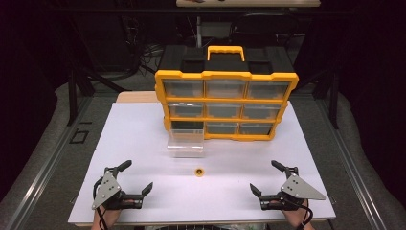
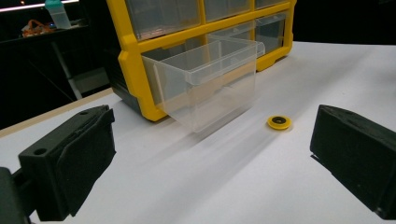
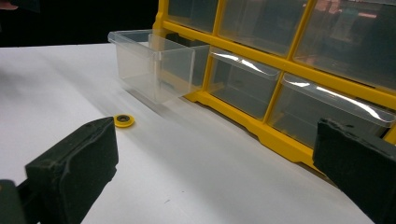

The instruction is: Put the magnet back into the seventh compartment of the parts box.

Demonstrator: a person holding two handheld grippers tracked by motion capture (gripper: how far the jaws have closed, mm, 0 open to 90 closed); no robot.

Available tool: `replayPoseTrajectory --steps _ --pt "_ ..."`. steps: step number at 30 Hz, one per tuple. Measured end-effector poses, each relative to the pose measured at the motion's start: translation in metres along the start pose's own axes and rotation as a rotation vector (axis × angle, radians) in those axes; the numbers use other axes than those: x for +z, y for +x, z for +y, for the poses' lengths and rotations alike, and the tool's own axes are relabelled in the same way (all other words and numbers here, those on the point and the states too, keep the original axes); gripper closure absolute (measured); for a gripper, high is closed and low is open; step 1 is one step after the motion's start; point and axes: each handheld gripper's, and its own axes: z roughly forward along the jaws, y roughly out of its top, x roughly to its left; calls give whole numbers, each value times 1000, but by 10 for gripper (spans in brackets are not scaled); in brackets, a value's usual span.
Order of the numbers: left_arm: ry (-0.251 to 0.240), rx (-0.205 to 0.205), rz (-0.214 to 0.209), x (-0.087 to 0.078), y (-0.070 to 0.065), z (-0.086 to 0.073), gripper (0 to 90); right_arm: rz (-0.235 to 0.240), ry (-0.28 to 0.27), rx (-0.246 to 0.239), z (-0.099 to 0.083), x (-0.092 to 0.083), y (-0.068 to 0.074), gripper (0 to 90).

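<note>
Two released tools, left (image 1: 129, 178) and right (image 1: 273, 177), well apart, yellow ring (image 1: 199, 171) on the table between them.

The drawer organiser (image 1: 225, 75) is glossy yellow plastic with clear plastic drawers; the pulled-out drawer (image 2: 205, 81) is smooth and see-through. The yellow ring (image 2: 279, 122) looks like shiny plastic. The table (image 1: 143, 143) is matt white. Gripper pads (image 2: 88, 154) look like rough black foam.
</note>
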Motion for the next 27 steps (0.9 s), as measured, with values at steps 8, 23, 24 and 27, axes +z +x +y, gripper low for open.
replayPoseTrajectory --steps 8,23,24,27 --pt "29 7 -30 5 -3 2 0 9 8 -4 0 2 0 0" --pt "89 18 -81 24 -14 10 0 17 25 1 -1 5 2 0" --pt "89 12 -88 24 -14 10 0 18 26 4 -1 5 1 0" --pt "103 -20 -118 27 -12 11 0 17 24 6 -1 5 1 0"
